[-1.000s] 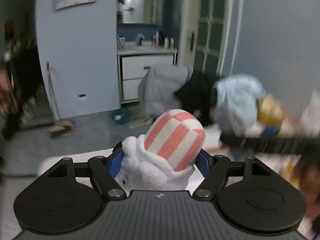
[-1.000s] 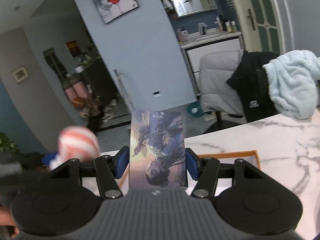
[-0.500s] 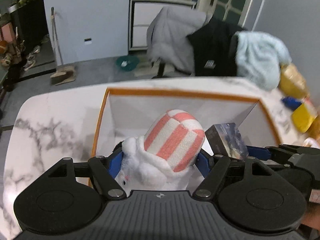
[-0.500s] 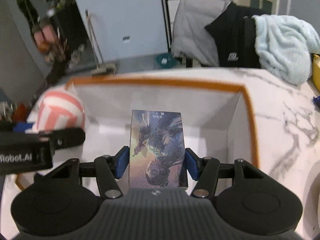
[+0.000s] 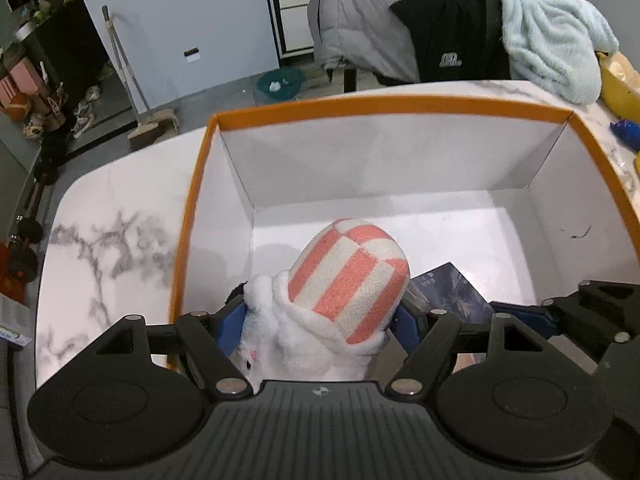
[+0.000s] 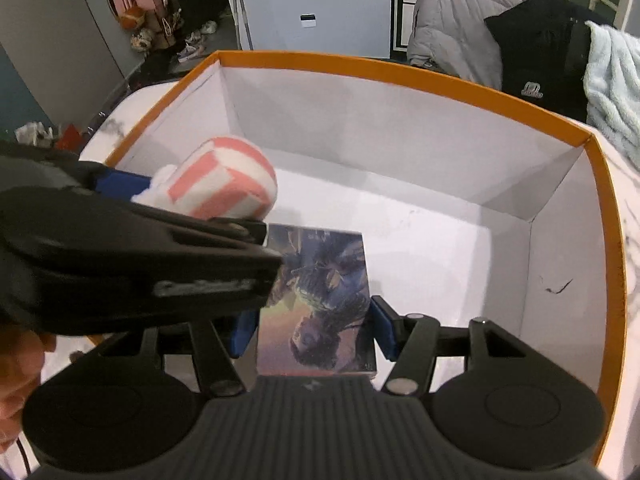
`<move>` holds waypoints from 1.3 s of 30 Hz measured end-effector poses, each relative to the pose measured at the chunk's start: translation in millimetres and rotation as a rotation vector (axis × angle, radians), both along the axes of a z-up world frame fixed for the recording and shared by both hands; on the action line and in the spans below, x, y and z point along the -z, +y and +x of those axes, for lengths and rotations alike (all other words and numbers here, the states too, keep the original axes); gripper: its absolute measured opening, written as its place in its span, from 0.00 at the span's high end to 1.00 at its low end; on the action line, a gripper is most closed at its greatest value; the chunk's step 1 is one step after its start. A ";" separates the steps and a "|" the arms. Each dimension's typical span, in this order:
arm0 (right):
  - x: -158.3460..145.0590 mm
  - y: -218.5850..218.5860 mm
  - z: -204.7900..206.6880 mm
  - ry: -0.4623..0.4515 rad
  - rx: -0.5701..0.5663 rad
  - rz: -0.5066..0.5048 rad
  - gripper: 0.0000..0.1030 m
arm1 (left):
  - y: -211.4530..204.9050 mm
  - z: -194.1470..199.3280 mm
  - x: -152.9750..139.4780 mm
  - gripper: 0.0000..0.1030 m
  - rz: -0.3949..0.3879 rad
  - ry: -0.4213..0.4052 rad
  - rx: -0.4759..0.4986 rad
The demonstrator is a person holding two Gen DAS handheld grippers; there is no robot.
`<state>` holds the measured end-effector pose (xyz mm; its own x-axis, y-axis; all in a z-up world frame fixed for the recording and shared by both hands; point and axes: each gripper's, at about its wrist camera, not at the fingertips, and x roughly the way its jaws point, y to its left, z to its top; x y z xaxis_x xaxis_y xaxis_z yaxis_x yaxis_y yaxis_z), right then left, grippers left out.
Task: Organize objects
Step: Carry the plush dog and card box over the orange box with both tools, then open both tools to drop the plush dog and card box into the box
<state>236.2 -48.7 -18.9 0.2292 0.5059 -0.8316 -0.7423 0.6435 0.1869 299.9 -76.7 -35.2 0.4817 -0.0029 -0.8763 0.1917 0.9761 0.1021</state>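
In our left gripper (image 5: 316,320) we hold a plush toy (image 5: 344,284), white and fluffy with a pink-and-white striped round end. The blue fingers (image 5: 230,326) press its white body from both sides, and the striped end juts out past the tips toward the far side. In our right gripper (image 6: 310,330) we hold a picture box (image 6: 320,300), a flat pack with dark illustrated artwork, clamped across its width between the blue fingers (image 6: 382,330); most of its length reaches beyond them.

Both grippers sit low over an open box (image 5: 400,106) with an orange rim and white inside, so toy and picture box are within its walls, near its front edge. The toy is on the left, the picture box just right of it.

The left wrist view shows only a corner of the picture box, peeking out behind the toy's right side, with the right gripper's fingers at the far right edge. The right wrist view shows the whole printed face, and the left gripper crossing in front of its left part. It also shows part of a hand (image 6: 16,376) at the lower left.

The box stands on a white marble table (image 5: 108,240). Beyond it, jackets (image 5: 360,24) and a pale blue towel (image 5: 552,44) hang over a chair.
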 end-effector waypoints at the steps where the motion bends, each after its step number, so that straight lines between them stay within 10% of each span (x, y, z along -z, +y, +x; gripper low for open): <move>1: -0.5 1.7 2.9 -0.001 -0.003 -0.003 0.41 | -2.7 -0.3 1.2 0.16 0.014 -0.002 0.007; 18: 1.5 2.4 -1.2 0.012 -0.013 -0.017 0.31 | -13.0 -2.9 4.4 0.17 0.017 0.018 0.019; 39: -56.6 -32.1 -17.9 -0.063 -0.050 0.105 0.23 | 6.4 -33.3 -74.4 0.17 0.049 -0.131 0.006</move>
<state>218.3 -80.8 37.7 0.2520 0.6014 -0.7582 -0.7852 0.5850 0.2031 266.6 -70.3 39.2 0.5919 0.0350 -0.8052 0.1797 0.9682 0.1742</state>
